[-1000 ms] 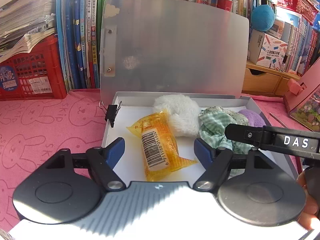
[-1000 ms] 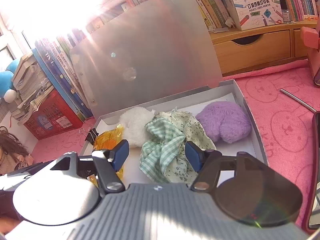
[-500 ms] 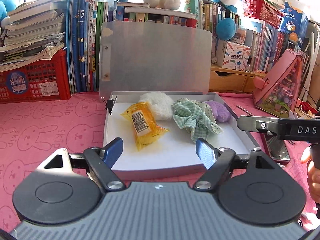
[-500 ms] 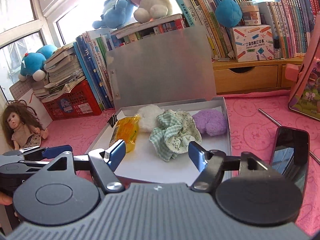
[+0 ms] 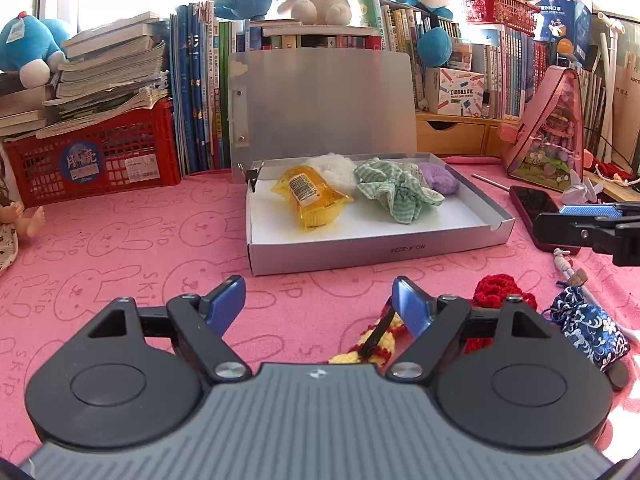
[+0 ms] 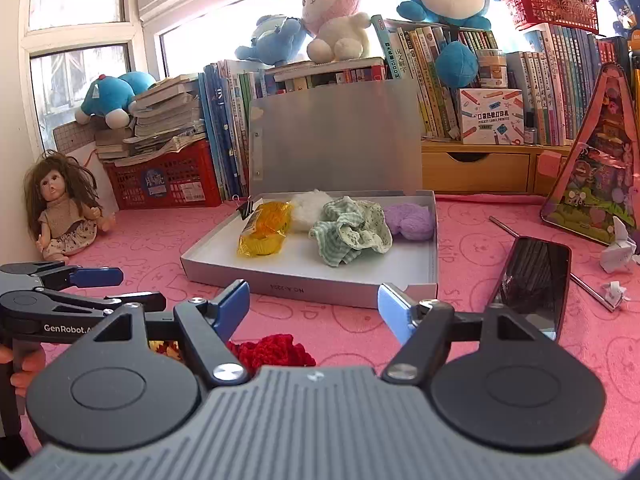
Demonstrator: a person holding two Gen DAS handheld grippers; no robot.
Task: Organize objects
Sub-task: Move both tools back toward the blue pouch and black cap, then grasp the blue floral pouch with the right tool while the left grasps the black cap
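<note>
The left gripper (image 5: 318, 300) is hanging released over the pink cloth (image 5: 120, 240), nothing between its blue pads. The right gripper (image 6: 314, 304) is likewise empty, its jaws spread wide apart. At five o'clock of the left gripper a yellow knitted piece (image 5: 370, 344) is lying on the cloth, with a red knitted piece (image 5: 498, 294) at three o'clock and a blue patterned pouch (image 5: 588, 330) further right. At twelve o'clock the grey box (image 5: 376, 252) is sitting with its lid (image 5: 320, 108) standing upright. Inside it, a yellow packet (image 5: 310, 198) is lying at the left, a white puff (image 5: 338, 166) behind it, a green checked cloth (image 5: 394, 192) in the middle, and a purple puff (image 5: 438, 178) at the right. A black phone (image 6: 530, 286) is lying at two o'clock of the right gripper, beside the box.
</note>
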